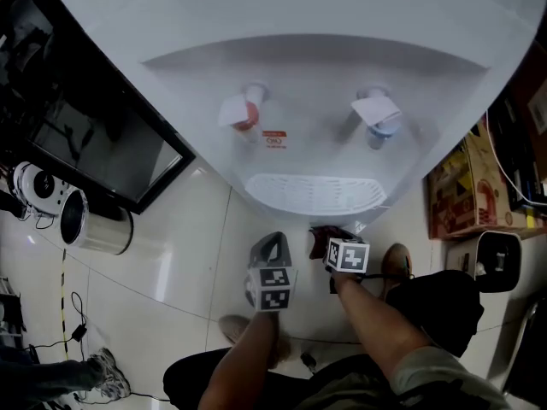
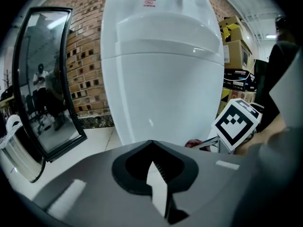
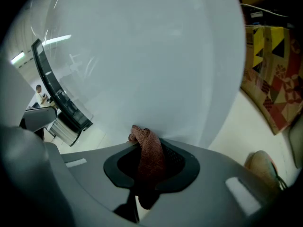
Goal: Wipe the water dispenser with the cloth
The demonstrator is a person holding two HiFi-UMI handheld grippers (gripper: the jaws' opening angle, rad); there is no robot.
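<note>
The white water dispenser (image 1: 308, 67) stands in front of me, with a red tap (image 1: 246, 111), a blue tap (image 1: 379, 116) and a drip tray (image 1: 314, 193). Below the tray, my right gripper (image 1: 332, 244) is shut on a reddish-brown cloth (image 1: 321, 231). In the right gripper view the cloth (image 3: 149, 155) sticks out between the jaws of the right gripper (image 3: 142, 138), close against the dispenser's white front (image 3: 142, 65). My left gripper (image 1: 272, 239) hangs beside it to the left. Its jaws (image 2: 151, 145) look shut with nothing between them, pointing at the dispenser's lower body (image 2: 161, 89).
A dark glass-fronted cabinet (image 1: 102, 143) stands at the left, with a metal bin (image 1: 94, 225) and a white appliance (image 1: 34, 186) beside it. Cardboard boxes (image 1: 461, 195) stand at the right. Cables (image 1: 73, 314) lie on the tiled floor. My shoes (image 1: 397, 263) are near the dispenser's base.
</note>
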